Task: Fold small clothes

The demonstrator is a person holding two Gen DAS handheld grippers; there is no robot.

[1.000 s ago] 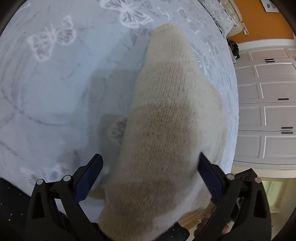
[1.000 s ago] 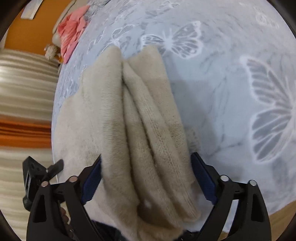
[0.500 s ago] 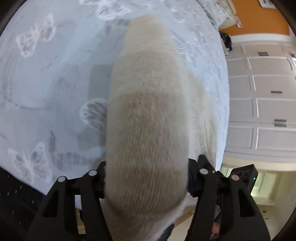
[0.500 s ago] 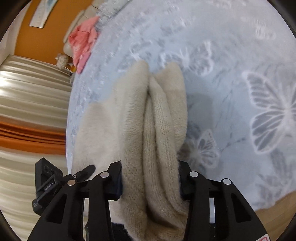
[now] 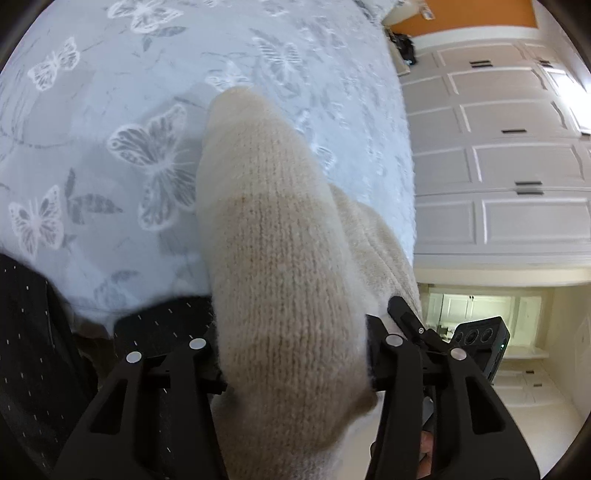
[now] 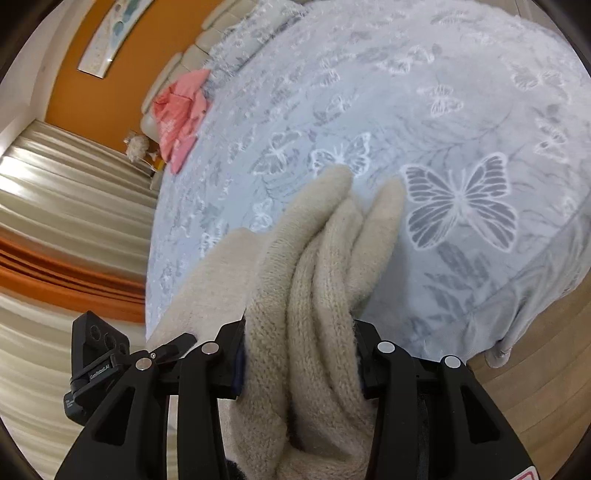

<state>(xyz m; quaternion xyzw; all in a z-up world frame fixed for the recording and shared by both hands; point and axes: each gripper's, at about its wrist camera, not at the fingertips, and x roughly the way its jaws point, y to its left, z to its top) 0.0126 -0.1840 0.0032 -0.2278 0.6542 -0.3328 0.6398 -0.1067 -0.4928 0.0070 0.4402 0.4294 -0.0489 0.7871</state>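
The left gripper (image 5: 295, 354) is clamped on a cream knitted garment (image 5: 273, 236), its black fingers (image 5: 373, 339) pressed into the wool from both sides. The knit bunches into a thick roll that runs from the near edge away toward the far middle, with a darker beige band across it. It hangs over a bed (image 5: 110, 110) covered in pale blue fabric printed with white and grey butterflies. To the right stand white panelled wardrobe doors (image 5: 498, 177), with an orange wall (image 5: 461, 18) above them. At near left is dark dotted cloth (image 5: 26, 332), possibly the person's clothing.
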